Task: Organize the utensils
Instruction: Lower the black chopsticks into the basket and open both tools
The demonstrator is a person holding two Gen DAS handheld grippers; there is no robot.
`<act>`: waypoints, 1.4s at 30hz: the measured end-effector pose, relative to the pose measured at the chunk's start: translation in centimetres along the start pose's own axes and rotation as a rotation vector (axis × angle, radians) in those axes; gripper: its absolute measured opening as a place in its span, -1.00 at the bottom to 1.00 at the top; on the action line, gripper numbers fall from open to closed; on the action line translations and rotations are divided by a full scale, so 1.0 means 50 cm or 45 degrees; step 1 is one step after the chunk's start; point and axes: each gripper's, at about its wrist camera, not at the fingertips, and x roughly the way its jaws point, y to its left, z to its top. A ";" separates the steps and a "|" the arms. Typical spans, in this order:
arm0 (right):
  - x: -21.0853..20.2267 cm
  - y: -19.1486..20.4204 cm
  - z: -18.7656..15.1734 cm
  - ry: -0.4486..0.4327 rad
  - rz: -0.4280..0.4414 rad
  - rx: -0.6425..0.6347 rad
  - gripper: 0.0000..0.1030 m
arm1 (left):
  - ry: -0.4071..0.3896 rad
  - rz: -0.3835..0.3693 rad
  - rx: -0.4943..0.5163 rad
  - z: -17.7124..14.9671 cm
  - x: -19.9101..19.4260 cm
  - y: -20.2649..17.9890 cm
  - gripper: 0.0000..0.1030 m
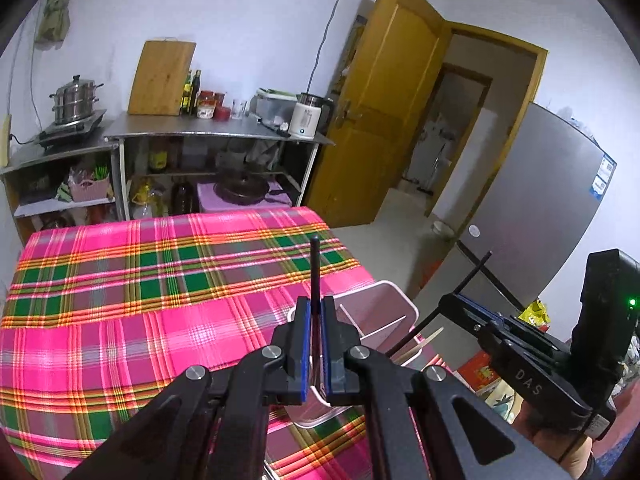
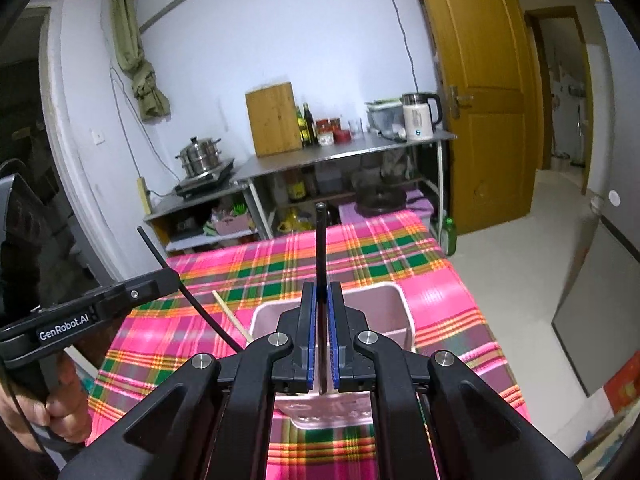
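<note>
A pink divided utensil holder (image 1: 384, 312) (image 2: 360, 312) stands on the plaid-covered table. A pale wooden chopstick (image 1: 424, 342) (image 2: 232, 314) leans out of it. My left gripper (image 1: 316, 308) is shut on a black chopstick (image 1: 314, 268) that points up, just left of the holder. My right gripper (image 2: 322, 292) is shut on another black chopstick (image 2: 320, 248), upright over the holder's near side. Each gripper also shows in the other's view, the right gripper (image 1: 452, 300) with its black stick (image 1: 472, 276), the left gripper (image 2: 168, 278) with its stick (image 2: 192, 296).
The pink, green and orange plaid tablecloth (image 1: 140, 300) covers the table. Behind stand steel shelves (image 1: 216, 132) with a cutting board, bottles, a kettle (image 1: 306, 118) and a steamer pot (image 1: 74, 98). A wooden door (image 1: 380, 100) and a grey fridge (image 1: 540, 208) are at the right.
</note>
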 end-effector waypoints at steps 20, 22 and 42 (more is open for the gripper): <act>-0.016 -0.004 -0.013 -0.003 -0.023 0.011 -0.73 | -0.072 0.006 0.017 -0.020 -0.068 0.000 -0.86; -0.032 -0.001 -0.016 -0.018 -0.019 0.020 -0.72 | -0.083 0.008 0.022 -0.021 -0.083 -0.001 -0.86; -0.121 0.097 -0.099 -0.019 0.027 -0.088 -0.72 | -0.119 0.051 -0.008 -0.140 -0.210 0.031 -0.86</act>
